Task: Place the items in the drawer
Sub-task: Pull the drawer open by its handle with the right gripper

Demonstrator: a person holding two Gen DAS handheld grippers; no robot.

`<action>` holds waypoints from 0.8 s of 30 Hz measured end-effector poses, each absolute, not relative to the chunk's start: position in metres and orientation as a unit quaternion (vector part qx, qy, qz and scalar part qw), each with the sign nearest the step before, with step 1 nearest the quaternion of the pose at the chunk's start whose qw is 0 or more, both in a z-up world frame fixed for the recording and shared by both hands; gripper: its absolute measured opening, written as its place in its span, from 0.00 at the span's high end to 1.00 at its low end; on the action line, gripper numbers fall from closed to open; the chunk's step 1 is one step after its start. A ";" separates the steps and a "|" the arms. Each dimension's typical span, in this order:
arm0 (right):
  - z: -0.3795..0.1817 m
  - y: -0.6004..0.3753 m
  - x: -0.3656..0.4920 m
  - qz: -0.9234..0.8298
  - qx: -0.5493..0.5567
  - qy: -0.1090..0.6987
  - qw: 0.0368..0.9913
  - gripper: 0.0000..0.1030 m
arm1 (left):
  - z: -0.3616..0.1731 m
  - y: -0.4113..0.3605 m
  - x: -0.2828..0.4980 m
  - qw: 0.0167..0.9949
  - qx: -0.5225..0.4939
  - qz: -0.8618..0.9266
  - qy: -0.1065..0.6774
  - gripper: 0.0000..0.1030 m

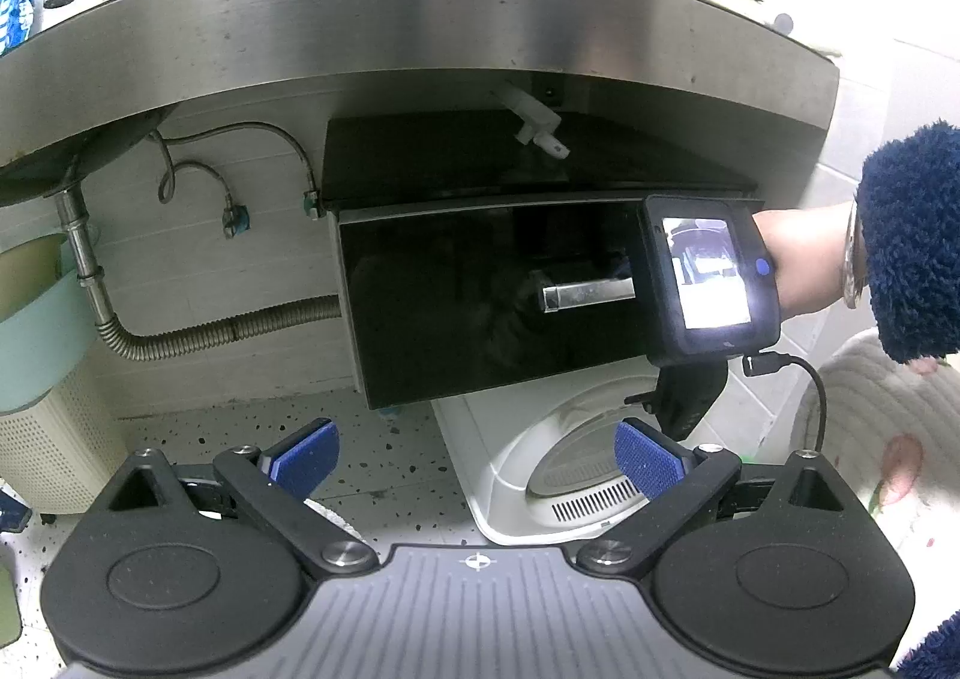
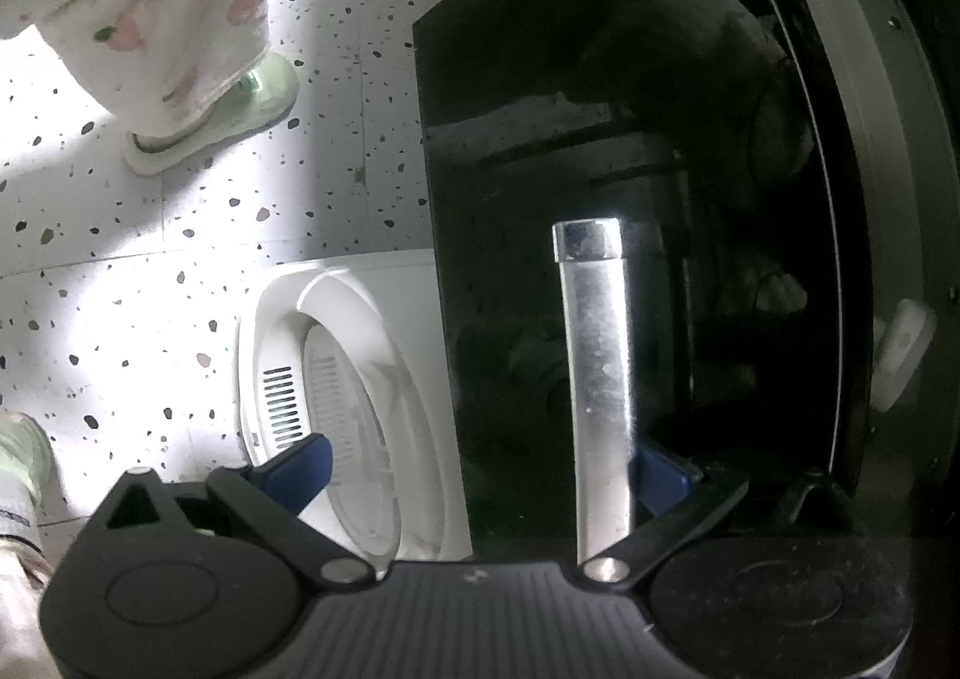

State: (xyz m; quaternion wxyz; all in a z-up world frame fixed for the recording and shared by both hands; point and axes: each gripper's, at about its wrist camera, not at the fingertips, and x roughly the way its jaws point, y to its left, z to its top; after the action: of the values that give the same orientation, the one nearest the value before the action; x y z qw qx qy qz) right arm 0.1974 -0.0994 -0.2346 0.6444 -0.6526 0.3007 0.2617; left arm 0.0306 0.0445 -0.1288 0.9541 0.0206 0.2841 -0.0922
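Right tool [image 2: 480, 466] wide around silver bar handle [image 2: 594, 379] of glossy black drawer [image 2: 510, 169]; close squarely, pull straight toward you.

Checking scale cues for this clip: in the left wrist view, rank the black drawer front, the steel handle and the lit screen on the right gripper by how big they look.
1. Drawer front, clearly largest.
2. Screen, though it sits nearer the camera, so its rank over the handle is unsure.
3. Handle, partly hidden behind the right gripper's body.
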 end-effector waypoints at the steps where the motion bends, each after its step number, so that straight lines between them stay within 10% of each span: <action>1: -0.234 -0.100 0.197 0.263 -0.653 0.300 0.643 0.00 | -0.129 0.045 0.031 0.954 0.020 -0.092 0.284 0.03; 24: -0.238 -0.110 0.165 0.297 -0.640 0.290 0.647 0.00 | -0.129 0.041 0.030 0.954 0.020 -0.094 0.285 0.03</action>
State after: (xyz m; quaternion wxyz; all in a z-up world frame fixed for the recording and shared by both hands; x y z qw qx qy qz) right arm 0.1653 -0.1104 -0.2379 0.6471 -0.6397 0.2900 0.2966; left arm 0.0303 0.0407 -0.1287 0.9538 0.0201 0.2848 -0.0940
